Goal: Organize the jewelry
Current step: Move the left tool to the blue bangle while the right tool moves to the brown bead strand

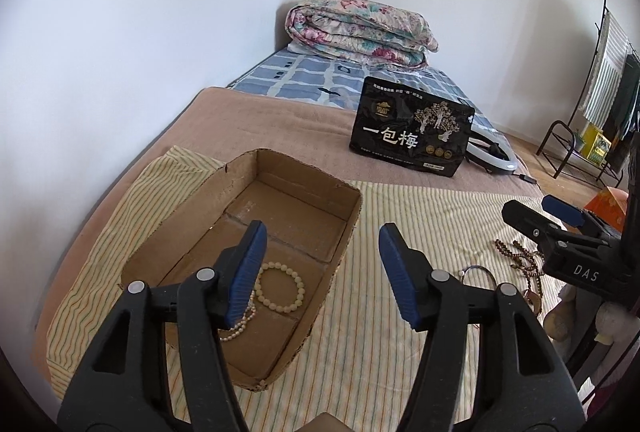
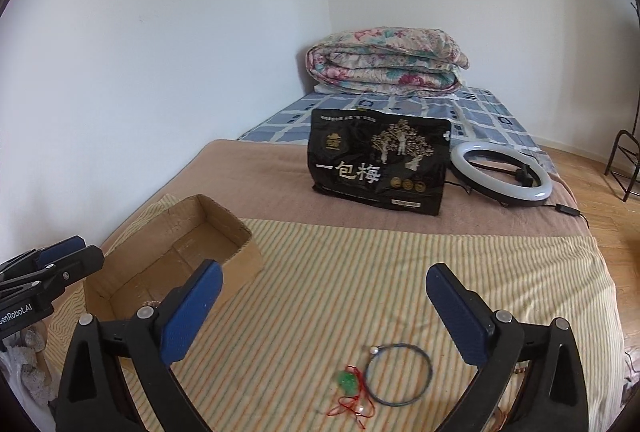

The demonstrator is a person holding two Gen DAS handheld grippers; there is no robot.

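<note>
An open cardboard box (image 1: 304, 187) lies on the striped cloth (image 1: 400, 232); it also shows in the right wrist view (image 2: 244, 256). Inside lie a cream bead bracelet (image 1: 297, 286) and a pearl strand (image 1: 236, 332). My left gripper (image 1: 320, 264) is open and empty, above the box's near right side. My right gripper (image 2: 324, 300) is open and empty, above a blue wire bangle (image 2: 429, 376) and a green pendant on red cord (image 2: 347, 382). A brown bead necklace (image 1: 524, 260) lies beside the right gripper (image 1: 560, 228) in the left wrist view.
A black snack bag (image 2: 380, 161) stands on the brown blanket (image 2: 260, 175). A ring light (image 2: 500, 171) lies right of it. A folded floral quilt (image 2: 384, 59) sits at the far wall. A metal rack (image 1: 576, 147) stands on the wooden floor to the right.
</note>
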